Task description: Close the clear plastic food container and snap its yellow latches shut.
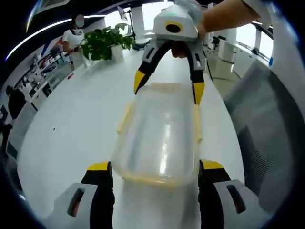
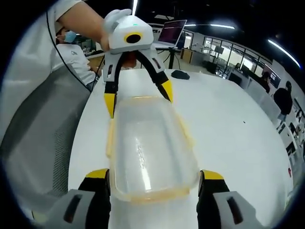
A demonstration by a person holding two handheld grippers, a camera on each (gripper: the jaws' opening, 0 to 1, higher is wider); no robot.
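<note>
My left gripper and right gripper are both wide open, one at each end of the clear container.

Clear container on white table

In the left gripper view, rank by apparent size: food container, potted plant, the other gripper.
1. Food container, largest by far.
2. Right gripper, opposite the camera.
3. Potted plant, smallest, but it stands farthest away, so true size is unsure.

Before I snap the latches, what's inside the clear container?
Nothing shows through the clear container; only glare on its lid and the white table beneath. The blurred plastic could hide something small.
</note>
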